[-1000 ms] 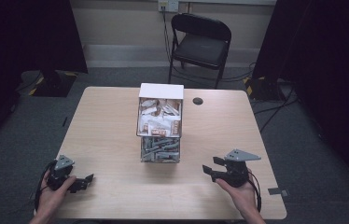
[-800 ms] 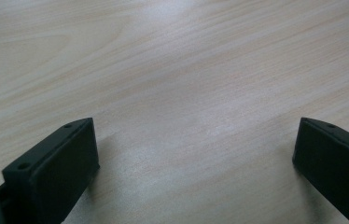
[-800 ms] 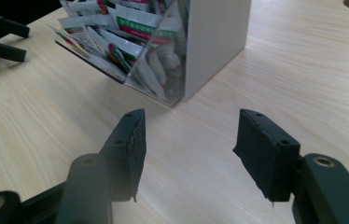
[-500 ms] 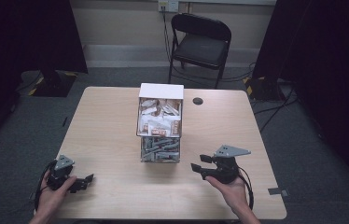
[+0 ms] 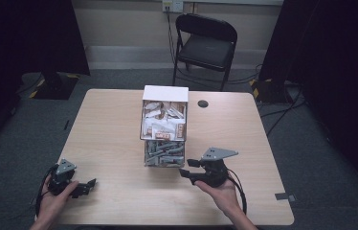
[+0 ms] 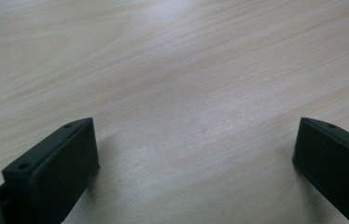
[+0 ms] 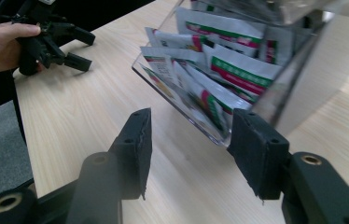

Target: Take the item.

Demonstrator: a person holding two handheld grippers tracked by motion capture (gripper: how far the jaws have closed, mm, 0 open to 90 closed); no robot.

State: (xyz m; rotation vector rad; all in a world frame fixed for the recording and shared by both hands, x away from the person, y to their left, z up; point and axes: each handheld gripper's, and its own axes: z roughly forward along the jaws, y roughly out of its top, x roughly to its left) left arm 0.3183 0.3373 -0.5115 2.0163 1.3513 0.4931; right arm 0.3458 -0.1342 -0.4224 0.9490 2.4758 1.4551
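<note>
Two gaping grippers: your right gripper (image 7: 189, 154) nears the clear sachet bin (image 7: 219, 70); your left gripper (image 6: 196, 163) rests on pale woodgrain surface (image 6: 172, 70).

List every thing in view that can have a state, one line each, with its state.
Left gripper: open, nothing between its jaws, low over the table.
Right gripper: open, nothing held, jaws pointed at the lower bin.
Clear two-tier organizer: upright, both tiers open at the front.
Upper tier packets: stacked inside.
Lower bin packets: standing packed, none pulled out.
Folding chair: unfolded, unoccupied.
</note>
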